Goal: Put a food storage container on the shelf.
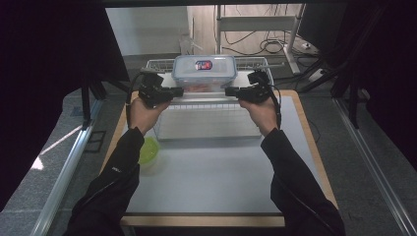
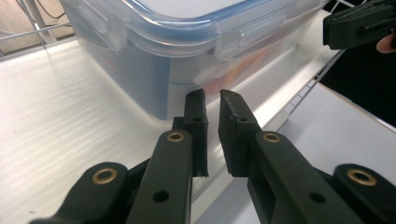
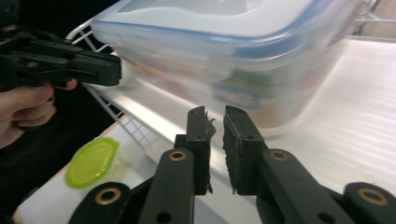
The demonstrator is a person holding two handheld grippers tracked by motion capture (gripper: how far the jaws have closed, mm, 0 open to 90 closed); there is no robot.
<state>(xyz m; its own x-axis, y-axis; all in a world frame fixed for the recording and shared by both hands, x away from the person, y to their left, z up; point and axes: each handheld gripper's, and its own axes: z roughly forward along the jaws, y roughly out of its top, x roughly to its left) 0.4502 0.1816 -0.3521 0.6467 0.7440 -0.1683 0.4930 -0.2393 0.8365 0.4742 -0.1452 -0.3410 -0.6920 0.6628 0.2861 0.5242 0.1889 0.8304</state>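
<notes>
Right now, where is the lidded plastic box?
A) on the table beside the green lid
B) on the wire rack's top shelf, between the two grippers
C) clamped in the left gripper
B: the box sits on the rack shelf, left gripper and right gripper flanking it, holding nothing.

Clear rectangular plastic container (image 1: 204,73) with blue-trimmed lid and red-blue label; round lime-green plastic lid (image 1: 147,150); white wire basket (image 1: 162,63); white, wood-edged bench (image 1: 216,172).
</notes>
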